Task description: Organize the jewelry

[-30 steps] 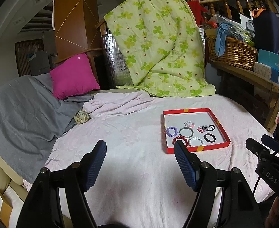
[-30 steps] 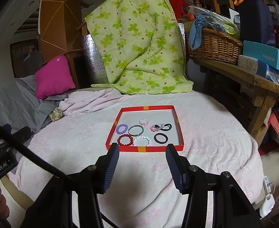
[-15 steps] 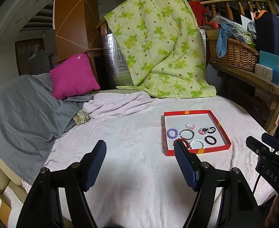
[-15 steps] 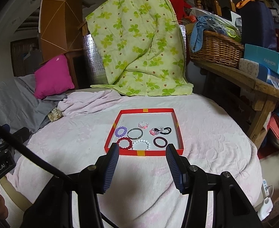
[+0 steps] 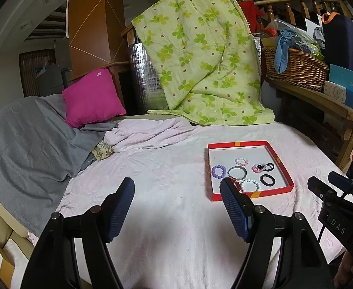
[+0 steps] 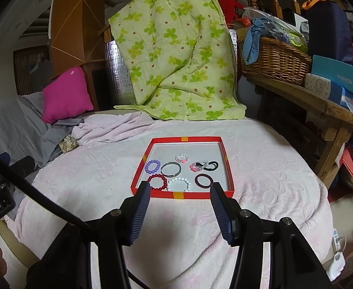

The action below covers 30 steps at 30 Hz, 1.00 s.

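A red-rimmed tray (image 6: 183, 139) lies on the pale pink bedspread and holds several bracelets: a purple bead one (image 6: 152, 166), a grey-green bangle (image 6: 171, 169), a red bead one (image 6: 157, 181), a white bead one (image 6: 179, 184), a dark ring (image 6: 204, 180), a small pink-white one (image 6: 181, 157) and a pink and black tangle (image 6: 204, 165). My right gripper (image 6: 180, 193) is open and empty just in front of the tray's near rim. My left gripper (image 5: 177, 189) is open and empty, left of the tray (image 5: 239, 143); its right finger hides part of the red bracelet.
A green flowered quilt (image 6: 176, 55) hangs behind the bed. A magenta pillow (image 5: 92, 97) and grey blanket (image 5: 24, 144) lie at the left. A wooden bench (image 6: 320, 101) with a wicker basket (image 6: 272, 60) and boxes stands at the right.
Both grippers have drawn back and lowered slightly, so the tray sits a little lower in each view. Both stay open and empty.
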Each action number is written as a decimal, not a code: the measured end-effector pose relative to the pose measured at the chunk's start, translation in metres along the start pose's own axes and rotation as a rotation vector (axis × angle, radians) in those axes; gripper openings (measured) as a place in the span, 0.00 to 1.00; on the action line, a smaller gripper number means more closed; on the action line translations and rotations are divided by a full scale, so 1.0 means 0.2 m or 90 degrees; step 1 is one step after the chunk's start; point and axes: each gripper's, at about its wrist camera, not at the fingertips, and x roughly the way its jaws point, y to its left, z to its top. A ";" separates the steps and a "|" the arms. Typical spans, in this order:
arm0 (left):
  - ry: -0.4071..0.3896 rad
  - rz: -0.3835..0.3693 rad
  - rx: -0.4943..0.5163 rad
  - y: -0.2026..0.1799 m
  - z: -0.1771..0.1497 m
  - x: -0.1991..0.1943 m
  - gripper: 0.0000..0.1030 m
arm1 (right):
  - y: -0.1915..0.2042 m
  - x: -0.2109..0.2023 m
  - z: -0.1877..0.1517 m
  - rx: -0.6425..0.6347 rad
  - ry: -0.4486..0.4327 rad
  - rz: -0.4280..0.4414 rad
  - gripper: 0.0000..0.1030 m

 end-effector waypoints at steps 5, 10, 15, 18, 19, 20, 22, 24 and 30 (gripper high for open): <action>0.000 0.001 0.002 0.00 0.02 0.02 0.72 | 0.00 0.01 0.00 0.002 0.000 0.000 0.54; 0.005 0.003 0.005 -0.02 0.03 0.04 0.72 | -0.01 0.04 0.01 0.004 0.001 0.002 0.54; 0.009 0.006 0.008 -0.04 0.03 0.07 0.72 | -0.03 0.07 0.02 0.006 0.004 0.003 0.54; 0.012 0.007 0.007 -0.05 0.03 0.09 0.72 | -0.04 0.10 0.03 0.005 0.006 0.003 0.55; 0.012 0.008 0.007 -0.05 0.03 0.09 0.72 | -0.04 0.11 0.03 0.004 0.006 0.003 0.55; 0.012 0.008 0.008 -0.05 0.04 0.10 0.72 | -0.04 0.12 0.03 0.002 0.007 0.004 0.55; 0.012 0.008 0.008 -0.05 0.04 0.10 0.72 | -0.03 0.13 0.04 0.000 0.008 0.007 0.55; 0.012 0.008 0.008 -0.05 0.04 0.10 0.72 | -0.03 0.14 0.04 -0.002 0.008 0.007 0.55; 0.009 0.008 0.010 -0.06 0.06 0.12 0.72 | -0.03 0.15 0.04 0.003 0.010 0.010 0.55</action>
